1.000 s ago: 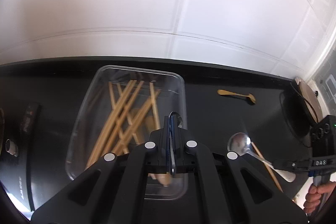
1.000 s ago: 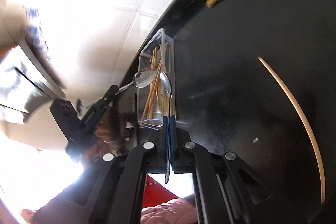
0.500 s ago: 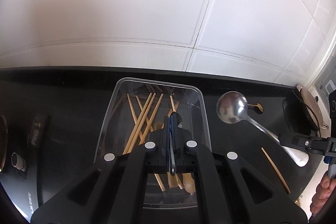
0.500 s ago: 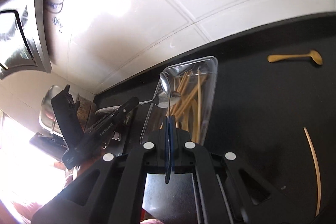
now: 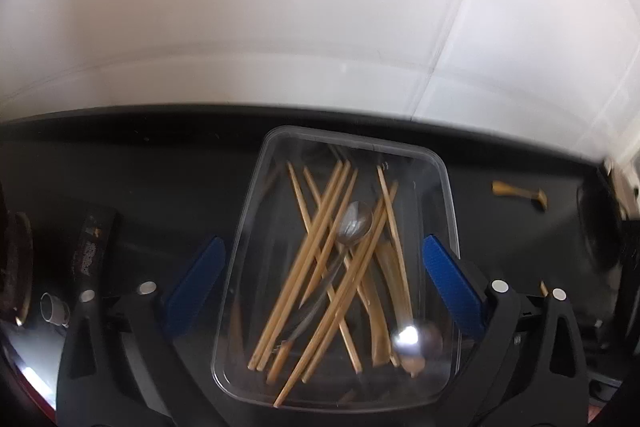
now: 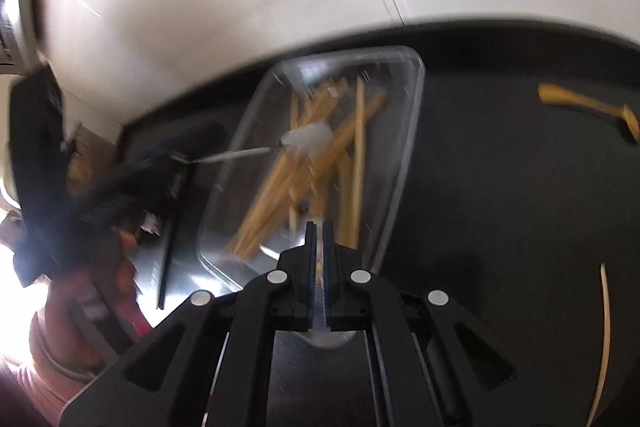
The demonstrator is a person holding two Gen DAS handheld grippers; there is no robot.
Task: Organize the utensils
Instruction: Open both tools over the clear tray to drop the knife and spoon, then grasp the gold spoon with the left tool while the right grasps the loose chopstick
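My left hand-held gripper (image 5: 324, 267) hangs wide open and empty above the clear tray (image 5: 450, 227); my right hand-held gripper (image 6: 318, 267), clamped on a spoon handle (image 6: 319, 267), must release over it next.

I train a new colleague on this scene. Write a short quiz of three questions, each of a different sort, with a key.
1. The open left claw straddles which thing? A) clear container B) plate C) cup
2. True or false: the right claw stands wide open.
3. Fill in: right of the container lies a gold-coloured ____.
Key: 1 A. 2 false, closed on a thin utensil. 3 spoon.
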